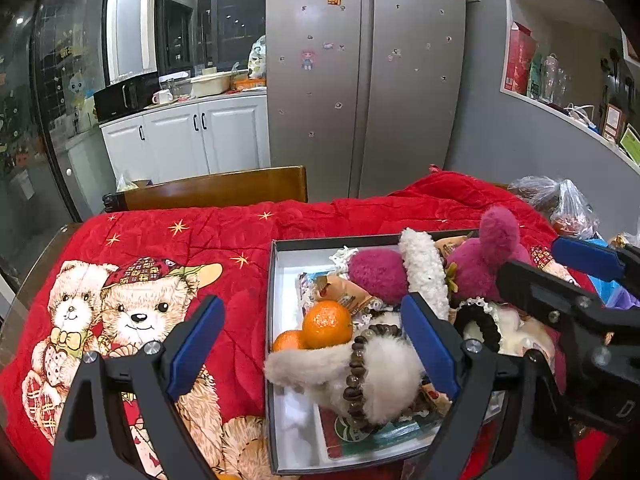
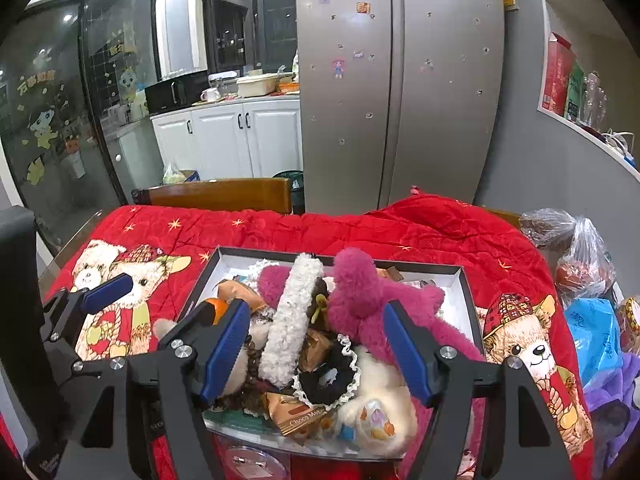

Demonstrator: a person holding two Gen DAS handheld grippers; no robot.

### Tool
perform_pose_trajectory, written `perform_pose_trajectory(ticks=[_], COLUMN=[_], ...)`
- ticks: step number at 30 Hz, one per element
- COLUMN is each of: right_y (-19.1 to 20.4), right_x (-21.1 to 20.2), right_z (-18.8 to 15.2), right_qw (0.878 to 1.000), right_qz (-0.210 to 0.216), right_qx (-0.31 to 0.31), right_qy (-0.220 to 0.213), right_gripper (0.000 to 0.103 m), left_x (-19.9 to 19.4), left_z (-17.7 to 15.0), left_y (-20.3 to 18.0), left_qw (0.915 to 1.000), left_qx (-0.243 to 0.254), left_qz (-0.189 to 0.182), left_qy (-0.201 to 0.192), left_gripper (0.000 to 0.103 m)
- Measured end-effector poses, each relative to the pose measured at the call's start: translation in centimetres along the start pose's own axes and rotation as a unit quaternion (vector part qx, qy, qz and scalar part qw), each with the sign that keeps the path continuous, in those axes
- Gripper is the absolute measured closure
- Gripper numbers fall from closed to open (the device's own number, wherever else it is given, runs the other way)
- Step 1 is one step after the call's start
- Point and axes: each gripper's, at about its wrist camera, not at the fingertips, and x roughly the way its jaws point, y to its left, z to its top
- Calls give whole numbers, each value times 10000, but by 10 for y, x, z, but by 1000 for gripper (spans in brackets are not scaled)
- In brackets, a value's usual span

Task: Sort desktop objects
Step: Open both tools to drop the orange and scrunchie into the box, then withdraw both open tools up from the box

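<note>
A dark box (image 2: 464,280) with white insides sits on a red blanket (image 2: 400,232) with teddy bears printed on it. The box is full. In it lie a fuzzy pink plush toy (image 2: 360,292), a long curly white headband (image 2: 290,320), a black scrunchie with a lace edge (image 2: 326,380), two oranges (image 1: 326,324), a brown bead bracelet (image 1: 354,376) around a fluffy cream toy (image 1: 384,372), and a "Choco" snack pack (image 2: 298,416). The left gripper (image 1: 312,344) is spread wide over the left wall of the box, holding nothing. The right gripper (image 2: 316,344) is spread wide above the pile in the box, holding nothing.
</note>
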Motion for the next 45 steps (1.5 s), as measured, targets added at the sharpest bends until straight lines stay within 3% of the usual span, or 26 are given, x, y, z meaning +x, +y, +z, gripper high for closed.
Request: perform_pose_trajectory(ticks=[6,9,11,18,27,37,45], right_y=[-7,-15,-24,-40,-20,-26,-40], right_x=[-18,-38,-59,-124,-187,-183,-130], right_z=[3,5,6,-2,-30,-86,-112], right_qw=[9999,9994,9988,9963,9924,9950,9971], right_qz=[11,-71,-202,-319,-325,-186,-369], right_qx=[-59,-234,-293,-203,-467,-183,17], right_qy=[-102,-224,-349,-768,-1088,-960,-659], right_gripper=[32,30,24,21,21,20,20], left_x=[-16,-33,-53,-127,-201,-165,-124], left_z=[6,10,11,5,-22,-94,-116], left_y=[-2,-3,-3,0,19,48,27], left_qw=[9999,9998,9996,9984,9952,9981,9983], left_qx=[60,96,123,232,237,-187,389], left_qz=[-59,-181,-214,-166,67,-186,-2], left_qy=[-73,-65,-160,-490,-948,-564,-444], left_gripper=[12,7,5,1,1,1,1])
